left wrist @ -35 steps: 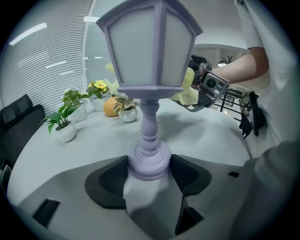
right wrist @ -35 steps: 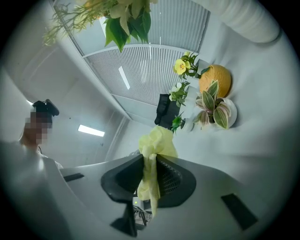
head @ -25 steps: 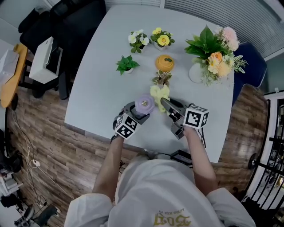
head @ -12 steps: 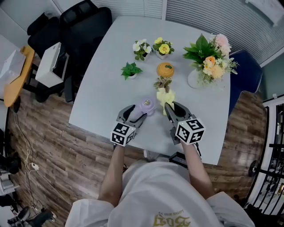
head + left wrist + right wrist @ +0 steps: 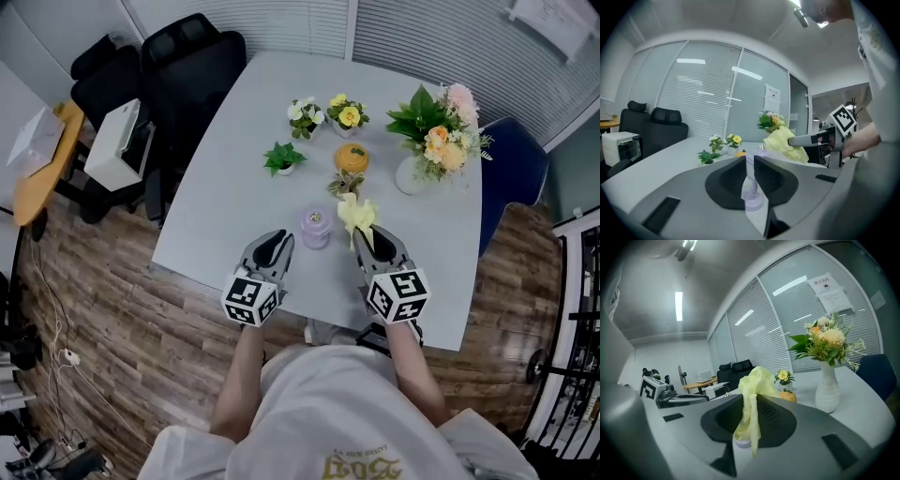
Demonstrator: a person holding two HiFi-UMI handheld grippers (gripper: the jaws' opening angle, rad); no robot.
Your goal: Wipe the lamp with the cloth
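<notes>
My left gripper (image 5: 278,240) (image 5: 750,161) hangs above the near edge of the white table (image 5: 234,169). Its 2 jaws are closing to a narrow slit with nothing caught between them. The small purple lamp (image 5: 316,228) (image 5: 752,199) shows through that slit, but it stands upright on the table beyond, between both grippers. My right gripper (image 5: 373,234) (image 5: 750,401) pinches the yellow cloth (image 5: 357,212) (image 5: 757,380), which bunches above the jaws and hangs below them, just right of the lamp. Farther back sit an orange pot (image 5: 351,157) and a vase of flowers (image 5: 436,141).
</notes>
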